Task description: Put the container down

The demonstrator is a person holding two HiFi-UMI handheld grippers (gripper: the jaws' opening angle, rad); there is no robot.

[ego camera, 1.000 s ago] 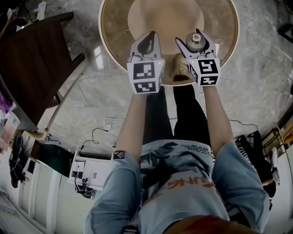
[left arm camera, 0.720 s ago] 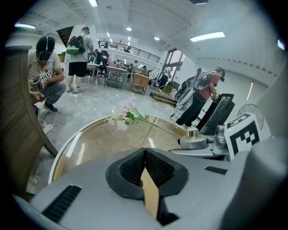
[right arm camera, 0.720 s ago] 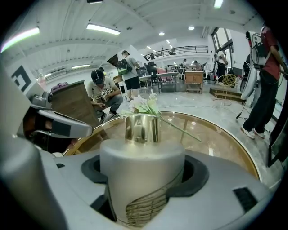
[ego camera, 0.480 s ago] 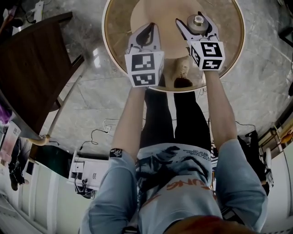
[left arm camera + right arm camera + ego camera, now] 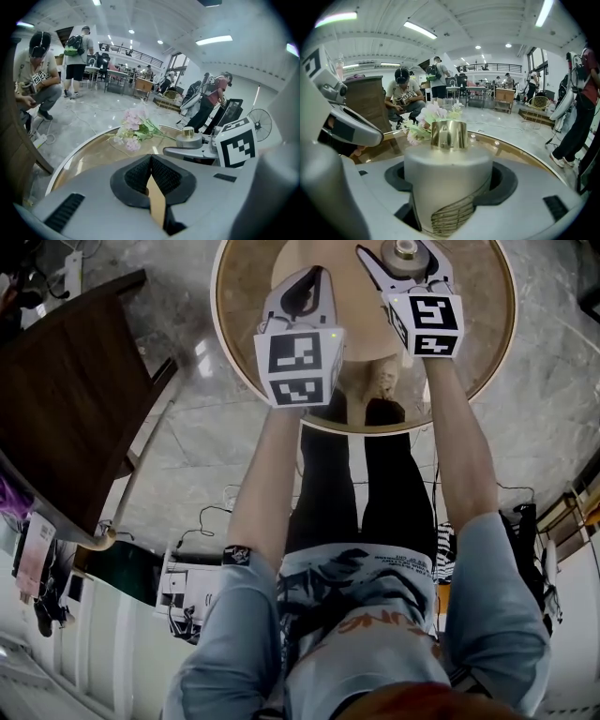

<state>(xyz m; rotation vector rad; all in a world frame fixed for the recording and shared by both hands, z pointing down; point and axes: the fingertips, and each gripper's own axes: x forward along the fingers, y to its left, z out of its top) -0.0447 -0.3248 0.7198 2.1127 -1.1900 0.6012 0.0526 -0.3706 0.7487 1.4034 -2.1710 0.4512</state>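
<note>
A squat grey-white container [image 5: 447, 187] with a gold cap [image 5: 449, 134] sits between the jaws of my right gripper [image 5: 449, 197], which is shut on its body. In the head view this container [image 5: 406, 251] is over the far part of the round glass table [image 5: 469, 362], held by the right gripper [image 5: 401, 264]. Whether its base touches the glass is hidden. My left gripper [image 5: 302, 289] hovers beside it, to the left, with its ribbed pads [image 5: 161, 176] pressed together on nothing. From the left gripper view the container [image 5: 190, 138] shows to the right.
A bunch of pink and white flowers [image 5: 135, 124] lies on the table beyond both grippers. A dark wooden table [image 5: 66, 381] stands to the left of the round one. Cables [image 5: 211, 517] trail over the marble floor. A crouching person [image 5: 35, 70] and others are further off.
Both grippers have moved forward over the round table, the right one carrying the container with it. The left one stays shut and empty.
</note>
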